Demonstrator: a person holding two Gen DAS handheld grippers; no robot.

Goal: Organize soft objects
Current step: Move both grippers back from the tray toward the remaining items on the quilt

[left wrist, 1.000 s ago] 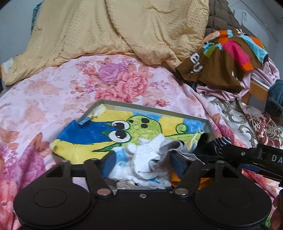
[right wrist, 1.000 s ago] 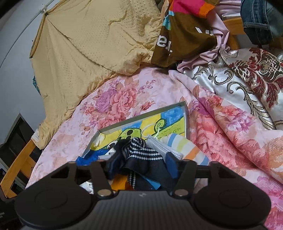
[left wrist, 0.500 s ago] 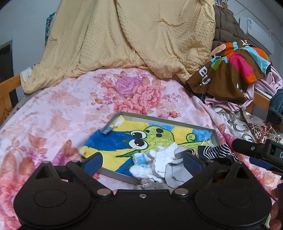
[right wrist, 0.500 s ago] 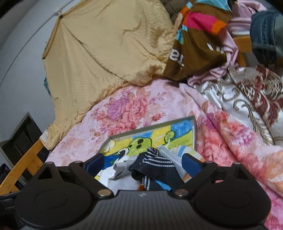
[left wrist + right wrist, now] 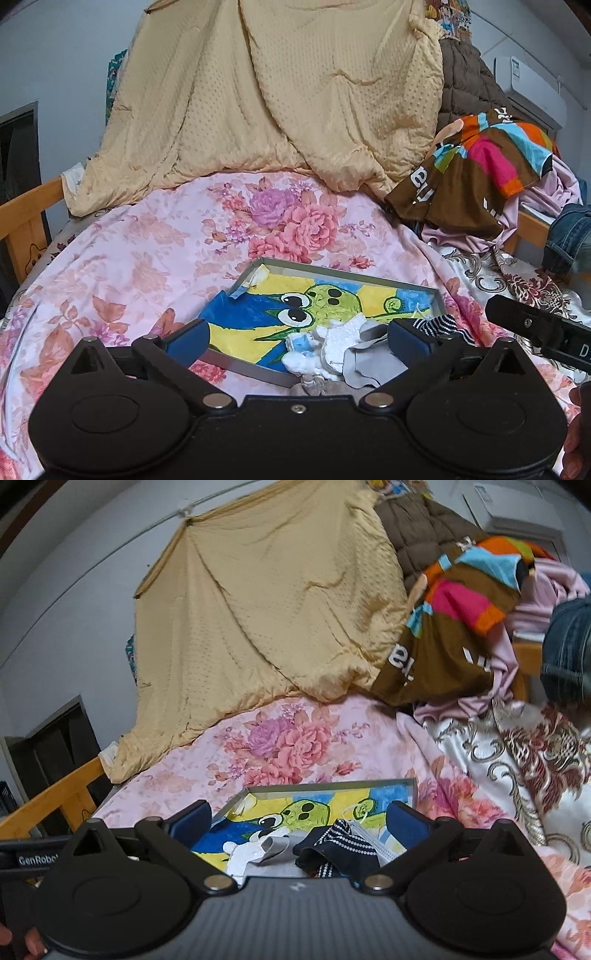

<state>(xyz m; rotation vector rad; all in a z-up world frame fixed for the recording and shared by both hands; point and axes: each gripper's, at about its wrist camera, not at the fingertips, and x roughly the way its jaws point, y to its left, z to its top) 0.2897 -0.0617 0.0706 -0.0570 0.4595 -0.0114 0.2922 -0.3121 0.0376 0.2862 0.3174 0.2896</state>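
A shallow grey tray point(image 5: 354, 274) lined with a green cartoon picture lies on the floral bedspread. White and blue socks point(image 5: 325, 347), a grey cloth point(image 5: 369, 360) and a dark striped sock point(image 5: 437, 323) lie piled at its near right corner. My left gripper point(image 5: 299, 341) is open and empty, raised just in front of the pile. My right gripper point(image 5: 299, 821) is open and empty above the striped sock point(image 5: 343, 843); the tray point(image 5: 332, 785) and the white sock point(image 5: 243, 856) show below it.
A tan quilt point(image 5: 280, 96) hangs at the back. A brown multicoloured garment point(image 5: 469, 173) and pink clothes point(image 5: 546, 195) are heaped at right, over a brocade cover point(image 5: 517, 760). A wooden bed rail point(image 5: 26, 218) runs along the left.
Both grippers opened, let go of their socks onto the tray, and drew back and up. The socks now lie loose at the tray's near corner.
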